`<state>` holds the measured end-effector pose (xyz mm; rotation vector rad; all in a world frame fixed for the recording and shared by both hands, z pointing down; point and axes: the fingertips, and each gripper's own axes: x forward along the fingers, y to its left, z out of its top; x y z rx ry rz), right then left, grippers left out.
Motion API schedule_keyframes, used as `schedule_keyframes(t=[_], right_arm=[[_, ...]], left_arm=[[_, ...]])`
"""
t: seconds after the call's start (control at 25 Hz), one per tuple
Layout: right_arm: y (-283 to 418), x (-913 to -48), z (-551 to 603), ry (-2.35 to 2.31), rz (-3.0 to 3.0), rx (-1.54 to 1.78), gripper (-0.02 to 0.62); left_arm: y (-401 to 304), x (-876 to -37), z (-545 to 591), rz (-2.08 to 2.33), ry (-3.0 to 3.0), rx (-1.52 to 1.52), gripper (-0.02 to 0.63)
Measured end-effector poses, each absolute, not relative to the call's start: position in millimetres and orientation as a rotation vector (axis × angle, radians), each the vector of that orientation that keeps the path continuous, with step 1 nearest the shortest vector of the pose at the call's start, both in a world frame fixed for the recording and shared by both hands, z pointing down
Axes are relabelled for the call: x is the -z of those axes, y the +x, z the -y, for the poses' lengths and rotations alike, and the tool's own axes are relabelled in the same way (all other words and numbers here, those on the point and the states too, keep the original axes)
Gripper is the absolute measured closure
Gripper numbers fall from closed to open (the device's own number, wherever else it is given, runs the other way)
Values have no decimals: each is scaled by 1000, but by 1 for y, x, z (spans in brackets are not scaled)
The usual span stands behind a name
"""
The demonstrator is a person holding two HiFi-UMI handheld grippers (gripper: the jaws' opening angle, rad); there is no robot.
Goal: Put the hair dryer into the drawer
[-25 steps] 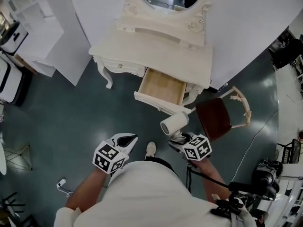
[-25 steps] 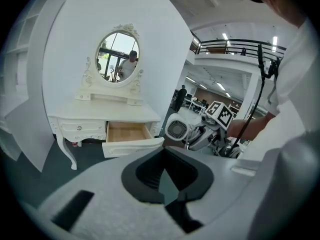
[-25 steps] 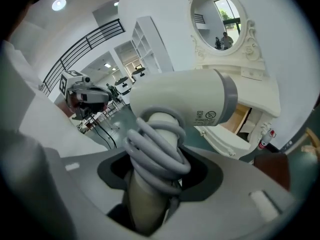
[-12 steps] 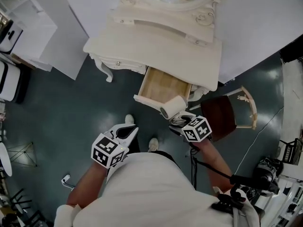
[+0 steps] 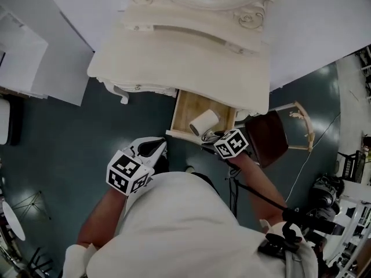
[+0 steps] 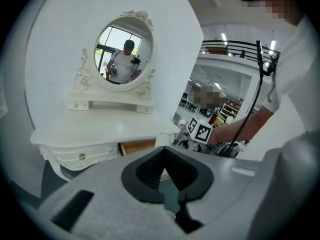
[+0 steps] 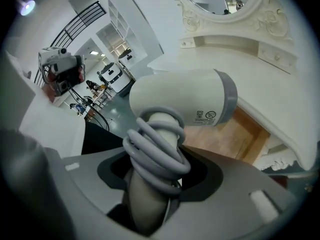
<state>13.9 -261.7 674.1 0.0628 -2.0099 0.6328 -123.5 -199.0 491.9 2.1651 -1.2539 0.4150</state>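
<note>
My right gripper (image 5: 210, 138) grips the hair dryer (image 5: 203, 122) by its cord-wrapped handle, holding it over the open drawer (image 5: 185, 106) under the tabletop (image 5: 191, 57). My left gripper (image 5: 152, 148) hangs alongside, jaws drawn together, empty.

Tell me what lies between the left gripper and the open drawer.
Nothing but a stretch of bare dark floor separates the left gripper from the drawer, as the head view shows. The hair dryer hangs over the drawer itself.
</note>
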Motion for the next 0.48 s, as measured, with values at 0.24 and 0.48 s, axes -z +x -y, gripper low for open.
schedule_keyframes(t=[0.24, 0.48], right_arm=[[-18, -717, 288, 86, 1909, -669, 359], [-45, -751, 310, 104, 1844, -676, 359]], left_arm=[[-170, -498, 223, 1188, 2175, -445, 611], [-203, -511, 241, 1129, 2169, -464, 611]])
